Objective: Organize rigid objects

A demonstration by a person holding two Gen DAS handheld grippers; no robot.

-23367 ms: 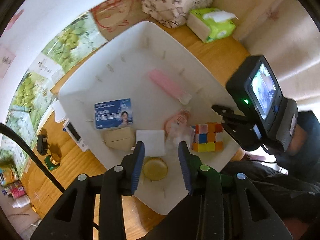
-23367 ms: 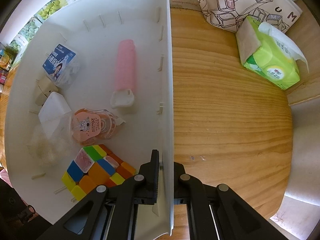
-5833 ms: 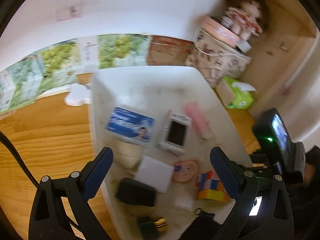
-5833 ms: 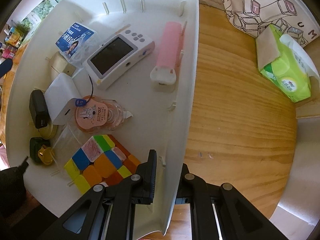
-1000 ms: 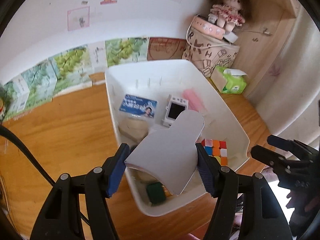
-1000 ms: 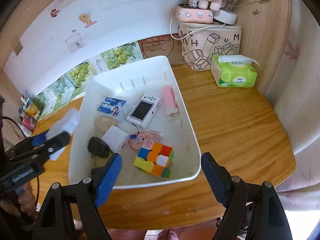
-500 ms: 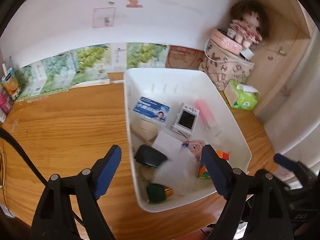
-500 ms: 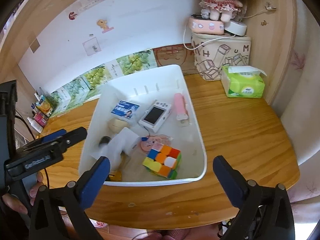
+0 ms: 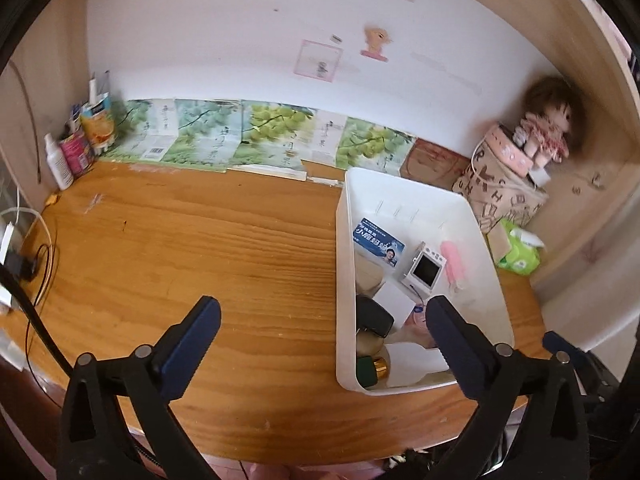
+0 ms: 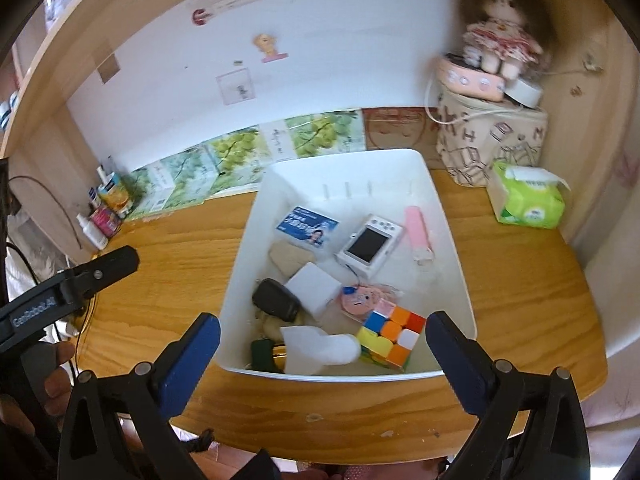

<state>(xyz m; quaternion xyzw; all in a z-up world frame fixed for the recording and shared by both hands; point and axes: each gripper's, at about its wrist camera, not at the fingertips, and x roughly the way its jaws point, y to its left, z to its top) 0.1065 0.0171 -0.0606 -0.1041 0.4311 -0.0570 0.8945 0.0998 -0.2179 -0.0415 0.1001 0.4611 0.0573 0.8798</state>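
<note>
A white bin (image 10: 448, 216) stands on the wooden desk and holds several items: a colour cube (image 10: 390, 338), a white flat bottle-shaped piece (image 10: 316, 348), a small white camera (image 10: 370, 246), a pink tube (image 10: 418, 236), a blue card (image 10: 308, 226) and a black case (image 10: 276, 300). The bin also shows in the left wrist view (image 9: 344, 248). My right gripper (image 10: 322, 354) is wide open and empty, above the bin's near edge. My left gripper (image 9: 320, 334) is wide open and empty, above the desk at the bin's left wall.
A green tissue pack (image 10: 528, 200) and a patterned bag (image 10: 492, 136) with a doll (image 10: 498, 36) stand at the back right. Bottles and tubes (image 9: 80, 144) stand at the back left. Cables (image 9: 28, 256) lie at the desk's left edge. The left gripper's finger (image 10: 100, 268) shows in the right wrist view.
The white flat piece has left my left gripper and now lies in the bin. Both grippers have pulled back and up, away from the bin, wide open.
</note>
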